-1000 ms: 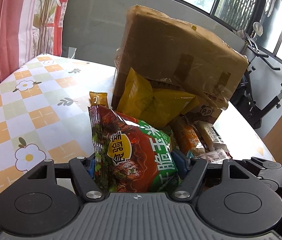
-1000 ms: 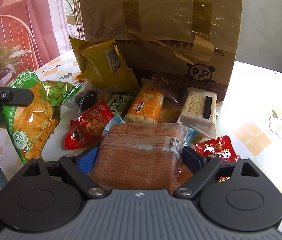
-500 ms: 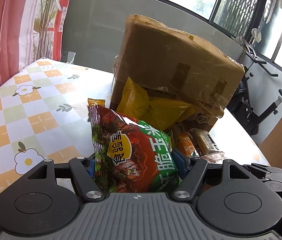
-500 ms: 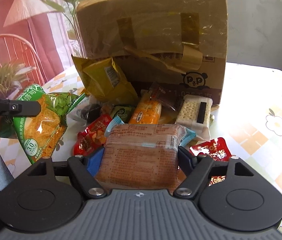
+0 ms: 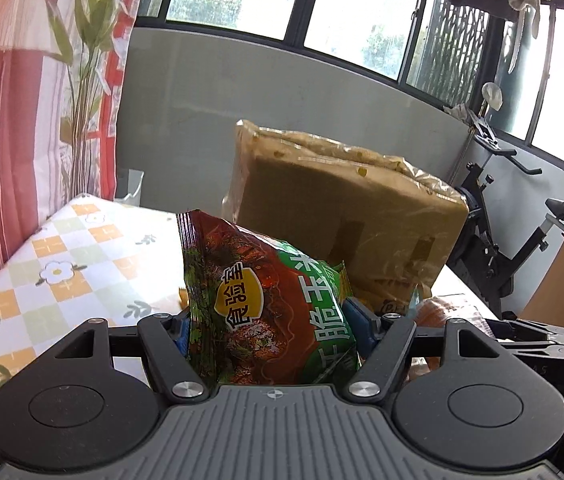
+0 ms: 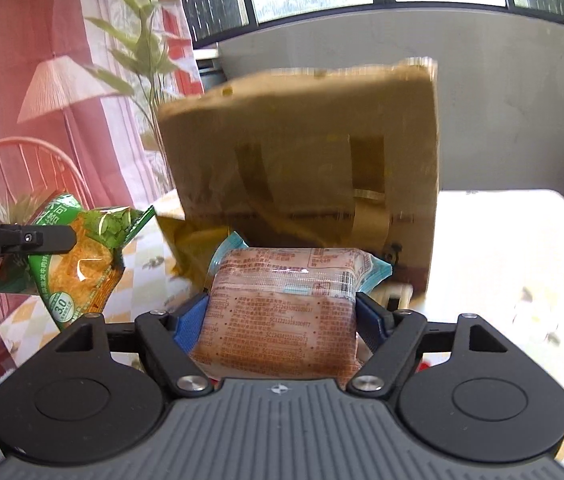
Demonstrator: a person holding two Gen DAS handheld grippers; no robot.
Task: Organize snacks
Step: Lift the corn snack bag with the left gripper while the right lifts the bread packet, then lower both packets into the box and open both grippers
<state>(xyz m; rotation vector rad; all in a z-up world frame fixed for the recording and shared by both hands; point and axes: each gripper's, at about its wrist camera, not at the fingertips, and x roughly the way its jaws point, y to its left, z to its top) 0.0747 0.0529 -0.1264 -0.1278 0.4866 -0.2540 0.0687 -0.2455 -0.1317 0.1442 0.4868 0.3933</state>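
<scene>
Both bags have gone up higher since before. Left gripper (image 5: 271, 330) squeezes the red and green chip bag (image 5: 265, 312); right gripper (image 6: 282, 322) squeezes the clear cracker pack (image 6: 282, 308). Straight ahead stands the taped cardboard box (image 6: 306, 160) on the flowered tablecloth (image 5: 53, 276).

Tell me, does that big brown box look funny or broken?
Yes. The cardboard box lies tipped on its side on the table, its flaps patched with wrinkled, peeling tape, and a yellow bag pokes out from under it. Both grippers simply hold snacks: a green bag and a biscuit pack.
</scene>
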